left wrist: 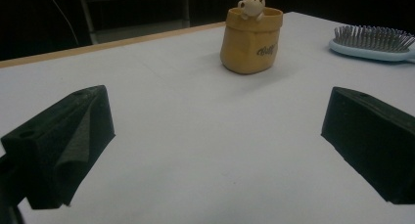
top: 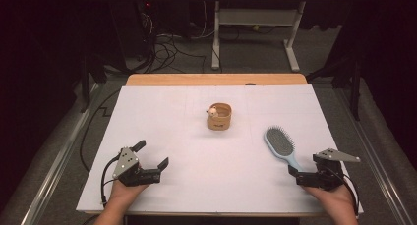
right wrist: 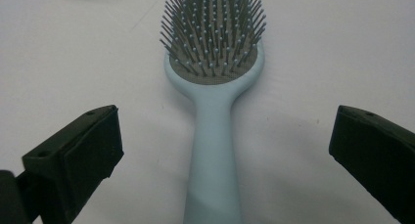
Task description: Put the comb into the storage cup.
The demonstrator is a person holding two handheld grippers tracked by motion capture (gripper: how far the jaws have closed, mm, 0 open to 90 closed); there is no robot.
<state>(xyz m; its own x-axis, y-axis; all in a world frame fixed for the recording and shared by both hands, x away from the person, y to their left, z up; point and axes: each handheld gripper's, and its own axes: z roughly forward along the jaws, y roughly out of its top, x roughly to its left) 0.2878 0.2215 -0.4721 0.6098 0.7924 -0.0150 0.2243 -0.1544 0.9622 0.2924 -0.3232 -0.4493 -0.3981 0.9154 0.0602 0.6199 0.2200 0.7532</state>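
Lying bristles-up at the lower right of the white tabletop (top: 196, 151), the blue hairbrush (top: 281, 146) points its handle between the wide-open jaws of the right tool (right wrist: 222, 145), which do not touch it. At lower left, the left tool (top: 151, 155) is open and empty, well apart from the brush.

The hairbrush (right wrist: 213, 136) handle's end is cut off below.
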